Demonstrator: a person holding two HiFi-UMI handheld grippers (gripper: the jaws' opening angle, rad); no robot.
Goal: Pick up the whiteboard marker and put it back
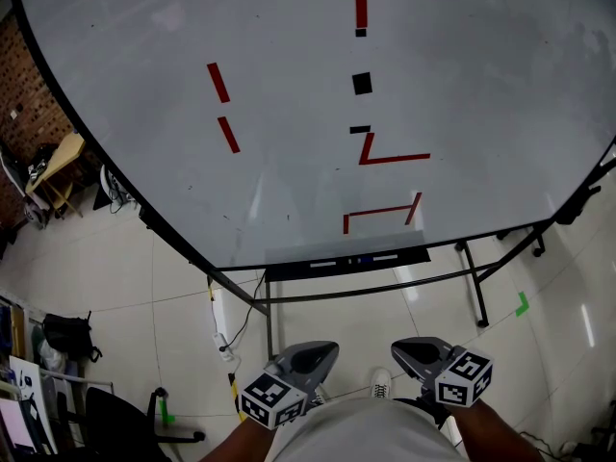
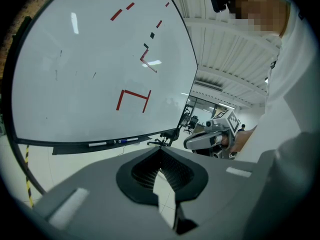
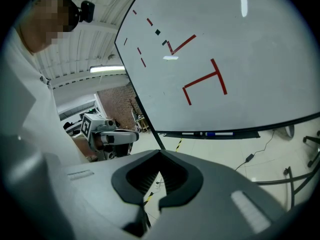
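Note:
A whiteboard (image 1: 289,85) with red and black marks stands ahead. On its dark tray (image 1: 348,261) lie a blue-capped marker (image 1: 361,259) and a white marker (image 1: 322,263). The blue-capped marker (image 2: 123,141) and the tray (image 2: 70,148) show in the left gripper view. The right gripper view has the marker (image 3: 212,133) on the tray (image 3: 240,134) too. My left gripper (image 1: 325,350) and right gripper (image 1: 402,346) hang low by my body, well short of the tray. Both the left gripper (image 2: 160,151) and the right gripper (image 3: 160,154) are shut with nothing between the jaws.
The board stands on a black metal frame (image 1: 366,287) with legs reaching over the tiled floor. A white power strip with cables (image 1: 219,325) lies by the left leg. A chair base (image 1: 164,422) and bags (image 1: 67,335) sit far left. My shoe (image 1: 381,383) shows below.

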